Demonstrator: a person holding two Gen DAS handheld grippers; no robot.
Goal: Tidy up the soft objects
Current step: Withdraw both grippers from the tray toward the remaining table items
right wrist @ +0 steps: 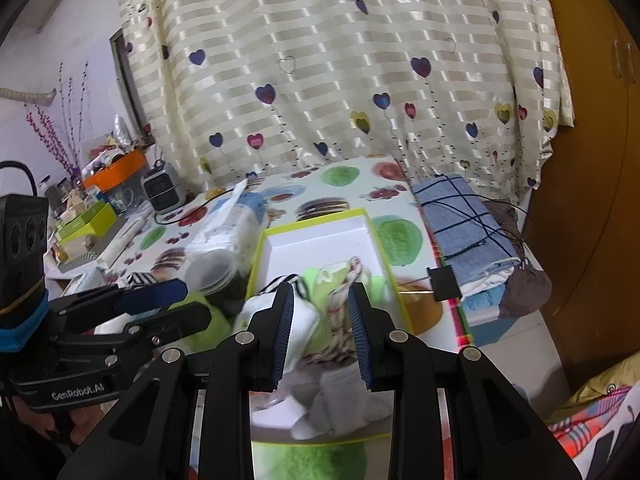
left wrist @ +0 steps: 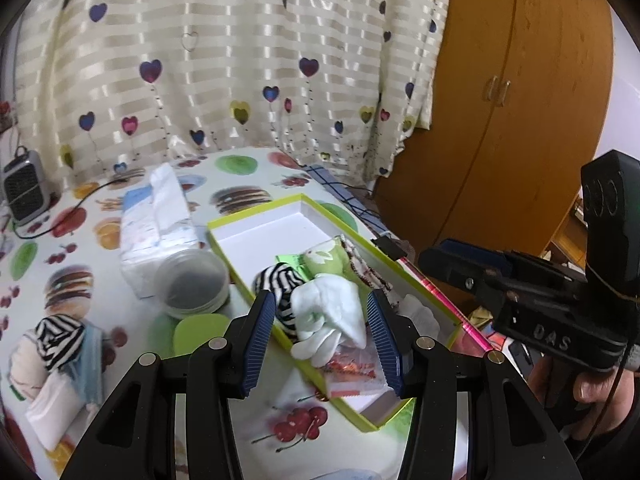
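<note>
A green-rimmed box [left wrist: 256,216] with a white inside lies on the fruit-print table. At its near end lie a white sock [left wrist: 332,312], a black-and-white striped sock [left wrist: 280,276], a green cloth [left wrist: 324,260] and a patterned cloth [left wrist: 360,264]. My left gripper [left wrist: 320,296] hangs open over the white sock, its pads apart from it. My right gripper [right wrist: 321,288] is open above the green cloth [right wrist: 320,276] and a braided cloth [right wrist: 340,308], with a white sock [right wrist: 304,328] beside its left finger. Each gripper shows in the other's view: the right gripper [left wrist: 432,258] and the left gripper [right wrist: 192,302].
A tissue pack [left wrist: 156,216], a clear round tub [left wrist: 192,280] and a green lid [left wrist: 200,328] sit left of the box. More soft things, with a striped sock [left wrist: 60,336], are piled at the near left. A small heater [left wrist: 24,188] stands far left. A blue checked towel [right wrist: 460,216] lies right.
</note>
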